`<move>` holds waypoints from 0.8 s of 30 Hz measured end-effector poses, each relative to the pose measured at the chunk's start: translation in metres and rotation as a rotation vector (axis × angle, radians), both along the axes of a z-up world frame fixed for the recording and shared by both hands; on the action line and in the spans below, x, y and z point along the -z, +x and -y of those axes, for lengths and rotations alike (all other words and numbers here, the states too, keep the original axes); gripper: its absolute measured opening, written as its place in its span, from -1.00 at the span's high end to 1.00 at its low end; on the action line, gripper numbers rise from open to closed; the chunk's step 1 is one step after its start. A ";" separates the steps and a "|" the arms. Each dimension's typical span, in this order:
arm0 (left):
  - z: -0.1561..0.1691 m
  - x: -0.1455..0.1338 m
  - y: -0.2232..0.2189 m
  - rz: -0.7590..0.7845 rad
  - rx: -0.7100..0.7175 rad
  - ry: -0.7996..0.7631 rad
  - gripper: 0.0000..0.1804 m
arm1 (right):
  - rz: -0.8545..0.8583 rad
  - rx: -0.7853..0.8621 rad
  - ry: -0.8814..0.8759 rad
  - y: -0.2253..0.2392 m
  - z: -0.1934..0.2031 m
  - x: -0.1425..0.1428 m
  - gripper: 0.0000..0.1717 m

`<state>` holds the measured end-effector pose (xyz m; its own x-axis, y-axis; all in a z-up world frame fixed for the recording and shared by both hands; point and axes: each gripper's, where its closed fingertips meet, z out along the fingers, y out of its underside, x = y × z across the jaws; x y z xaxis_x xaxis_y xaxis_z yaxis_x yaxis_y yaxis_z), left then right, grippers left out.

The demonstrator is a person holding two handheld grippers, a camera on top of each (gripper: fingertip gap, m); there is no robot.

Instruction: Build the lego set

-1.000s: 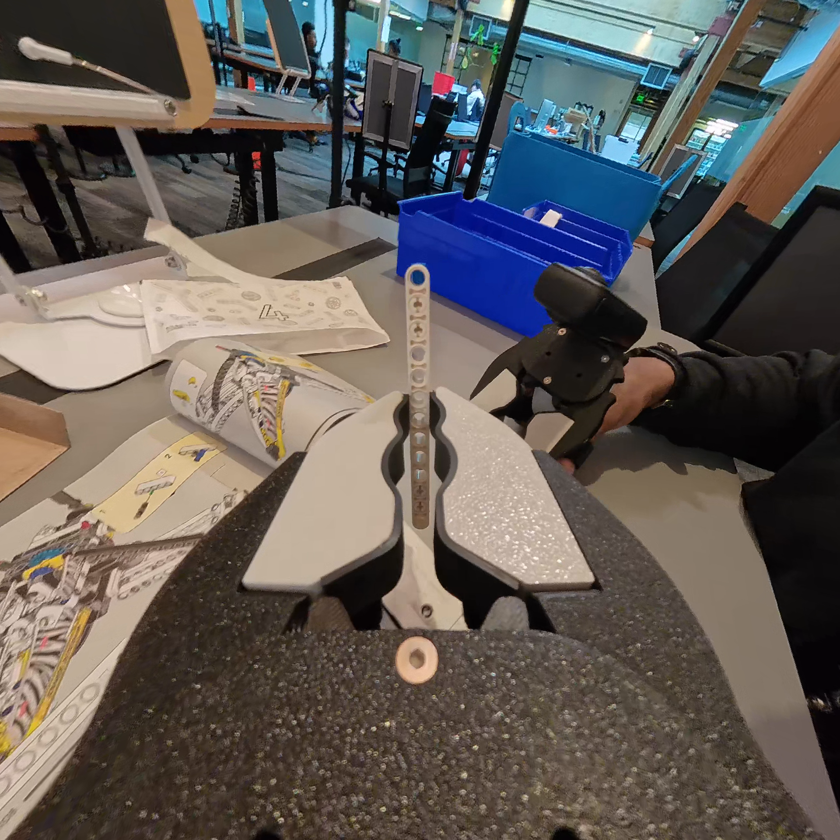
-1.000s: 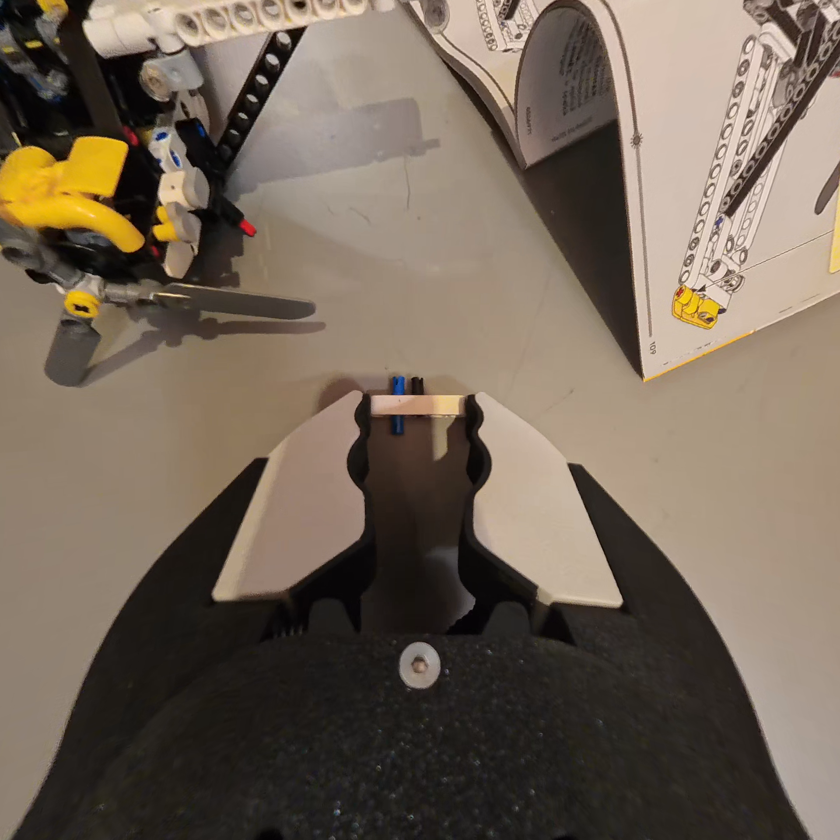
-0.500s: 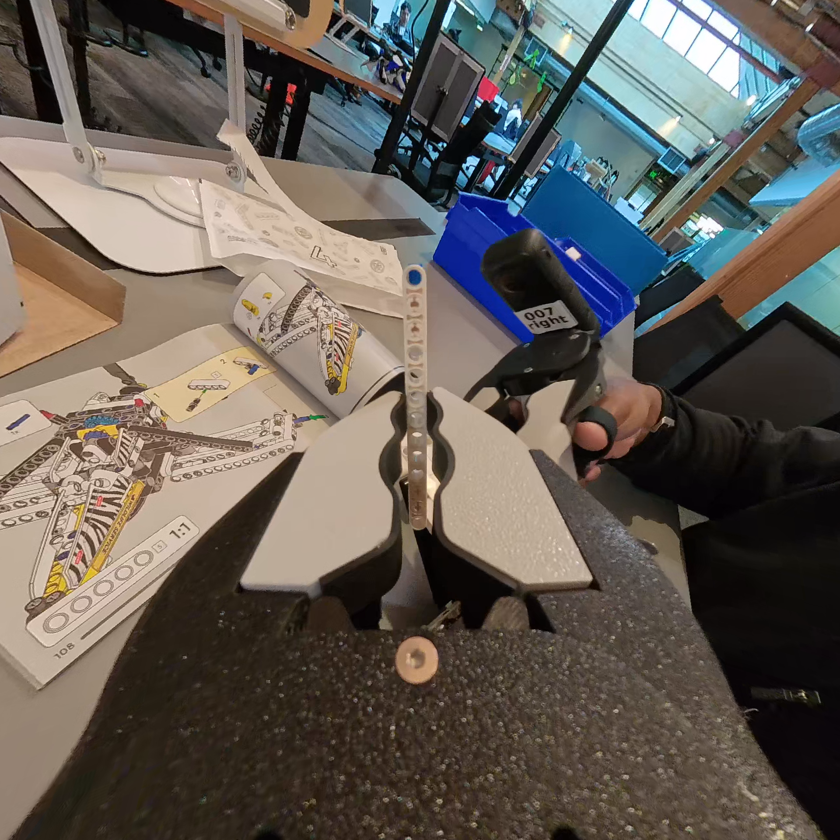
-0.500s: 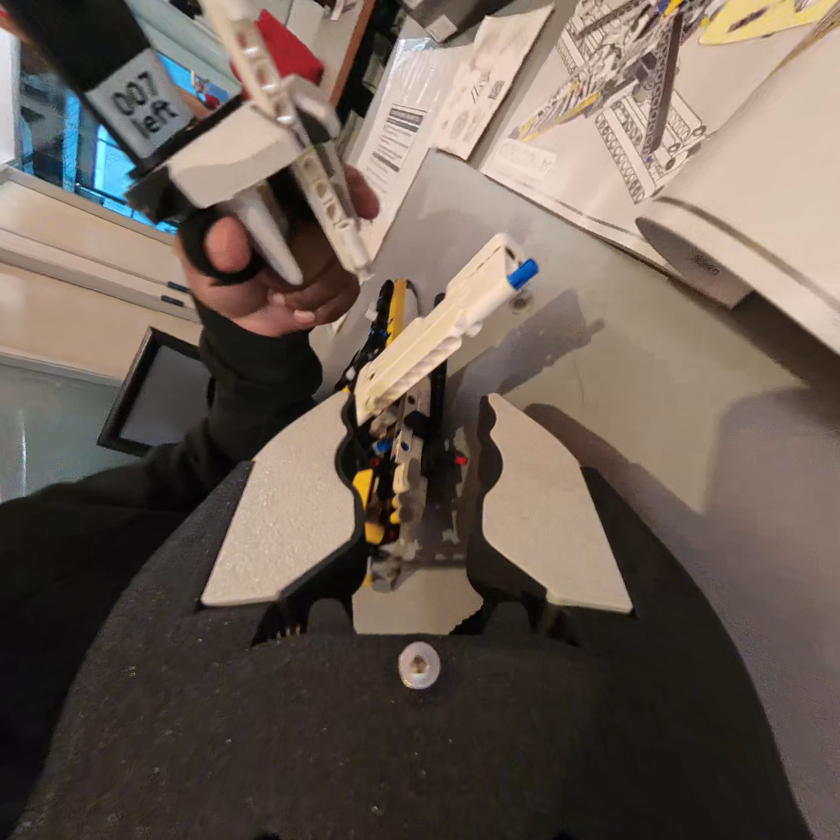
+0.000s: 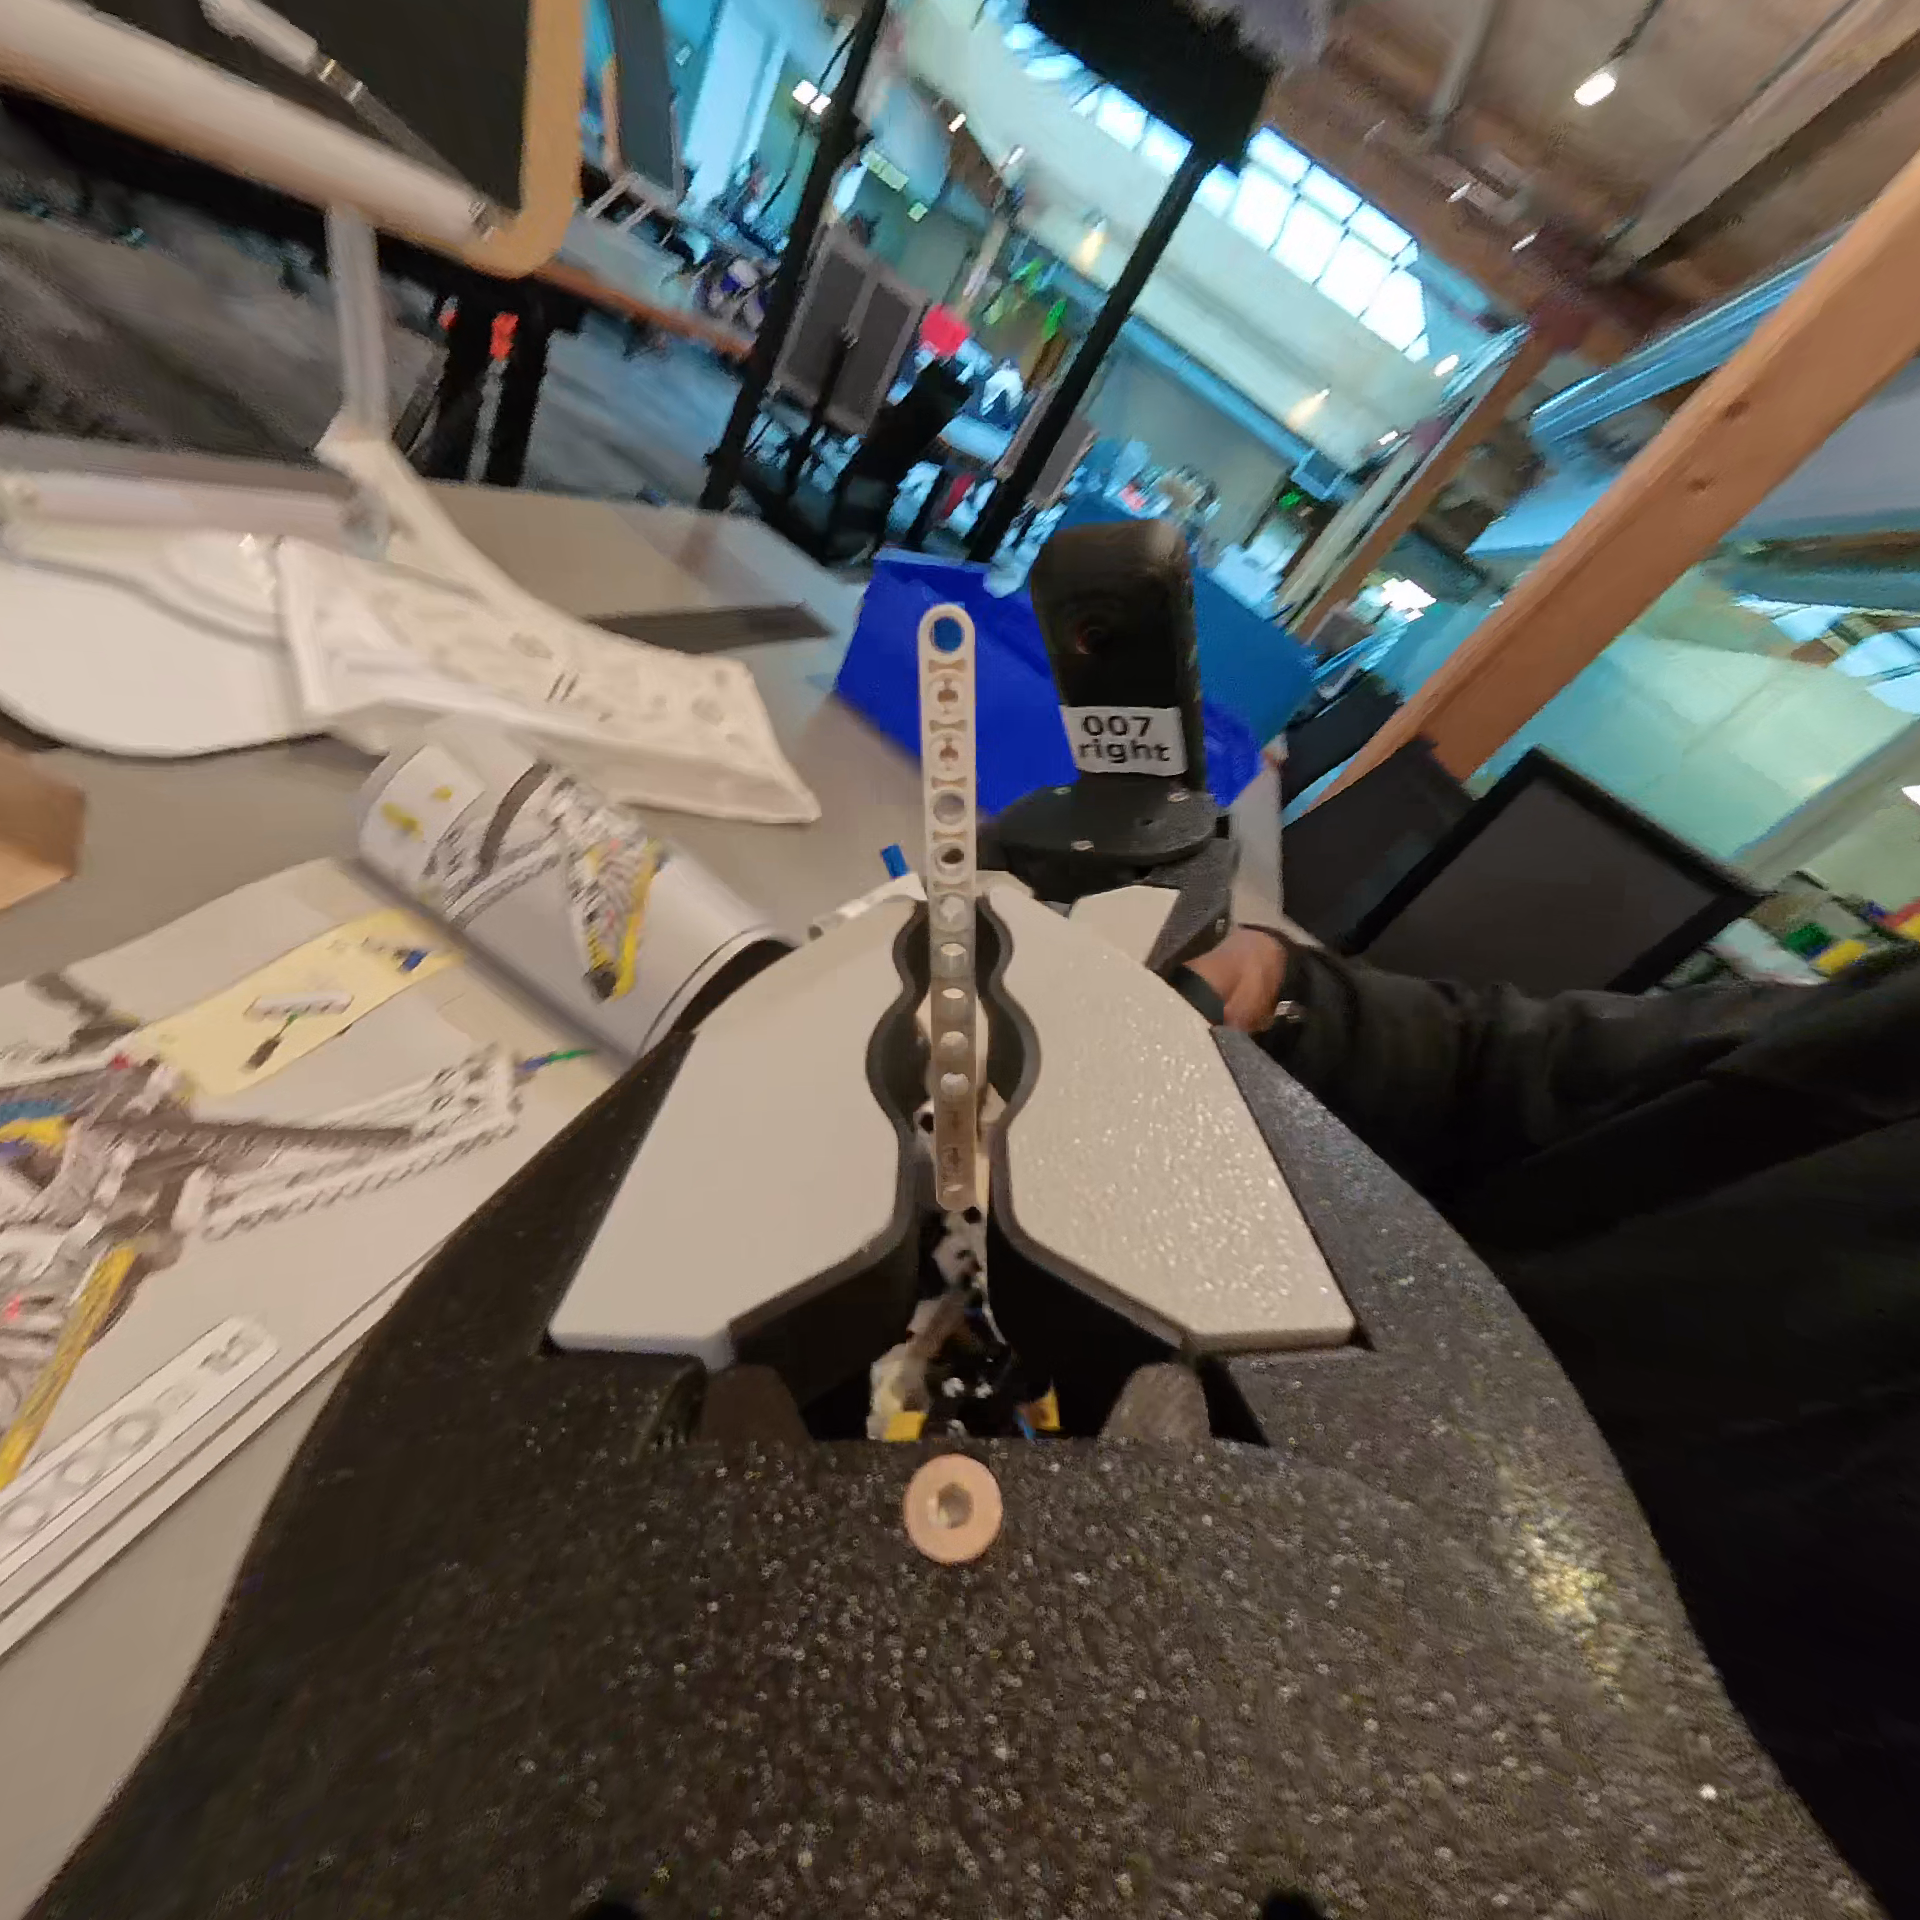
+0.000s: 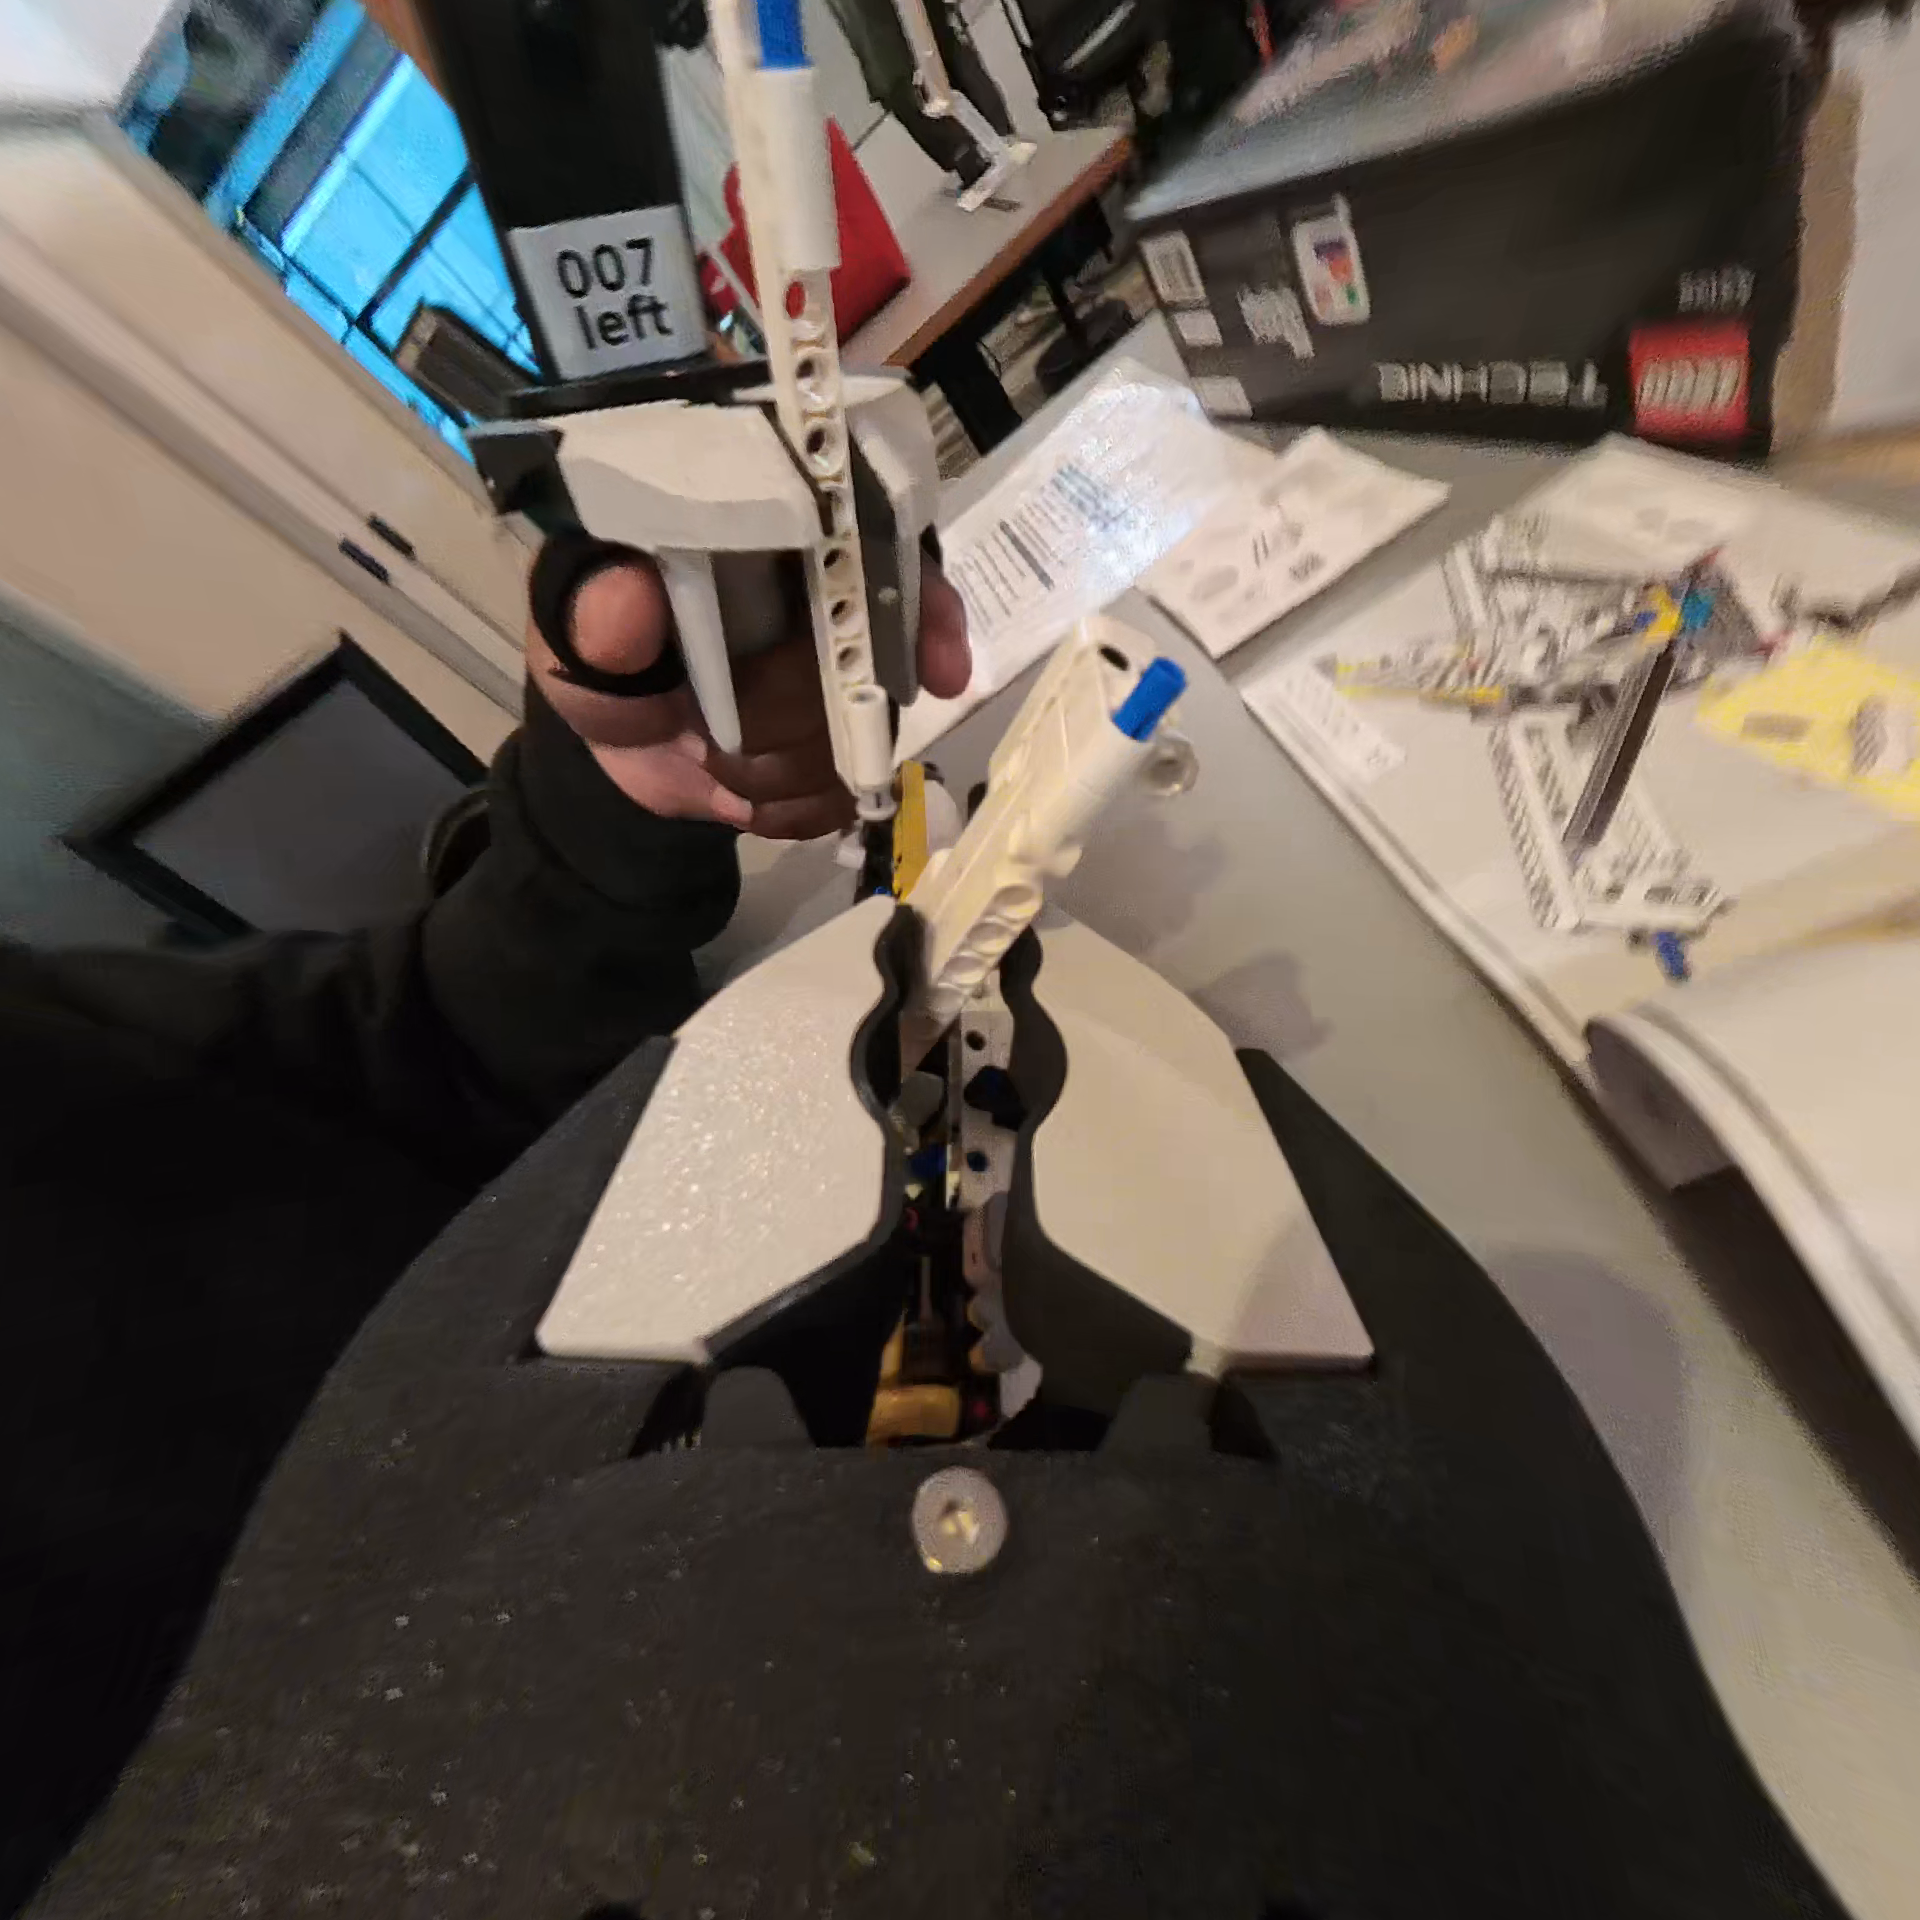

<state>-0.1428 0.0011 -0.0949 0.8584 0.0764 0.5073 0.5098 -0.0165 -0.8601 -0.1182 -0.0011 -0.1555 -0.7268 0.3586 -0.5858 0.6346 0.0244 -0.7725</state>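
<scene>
Left wrist view: left gripper (image 5: 954, 914) clamped on a long white perforated beam (image 5: 948, 790), upright, in front of the blue bin (image 5: 997, 707). Right wrist view: right gripper (image 6: 961, 935) closed on a white-and-yellow brick assembly (image 6: 1039, 800), just right of the beam; instruction booklet (image 6: 1558, 748) further right.

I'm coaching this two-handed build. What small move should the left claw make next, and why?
Probably ease the left claw down a touch: its white beam is clamped between the fingers, with the pin end hanging just above the yellow-and-black model that the right claw grips.
</scene>
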 end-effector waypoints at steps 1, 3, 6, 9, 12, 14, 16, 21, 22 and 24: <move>0.001 -0.011 0.006 -0.010 0.016 0.031 0.92 | -0.056 -0.016 0.008 0.002 -0.002 -0.010 0.83; 0.000 -0.029 0.021 -0.040 0.055 0.069 0.92 | -0.148 -0.060 -0.001 0.008 -0.006 -0.033 0.84; -0.003 -0.043 0.038 -0.093 0.089 0.059 0.92 | -0.245 -0.106 0.023 0.017 -0.010 -0.054 0.85; -0.005 -0.053 0.042 -0.042 0.074 0.099 0.92 | -0.329 -0.148 0.063 0.027 -0.011 -0.067 0.85; -0.008 -0.061 0.047 0.009 0.070 0.147 0.92 | -0.418 -0.179 0.102 0.036 -0.011 -0.079 0.85; -0.011 -0.064 0.052 0.012 0.075 0.154 0.92 | -0.486 -0.201 0.131 0.043 -0.011 -0.086 0.85; -0.013 -0.067 0.055 0.007 0.070 0.154 0.92 | -0.543 -0.220 0.149 0.049 -0.013 -0.091 0.85; -0.015 -0.073 0.066 0.010 0.059 0.185 0.92 | -0.627 -0.245 0.152 0.060 -0.019 -0.099 0.84; -0.015 -0.073 0.067 0.015 0.044 0.188 0.92 | -0.638 -0.251 0.153 0.062 -0.021 -0.099 0.84; -0.015 -0.072 0.069 0.014 0.020 0.187 0.92 | -0.664 -0.265 0.152 0.067 -0.023 -0.102 0.84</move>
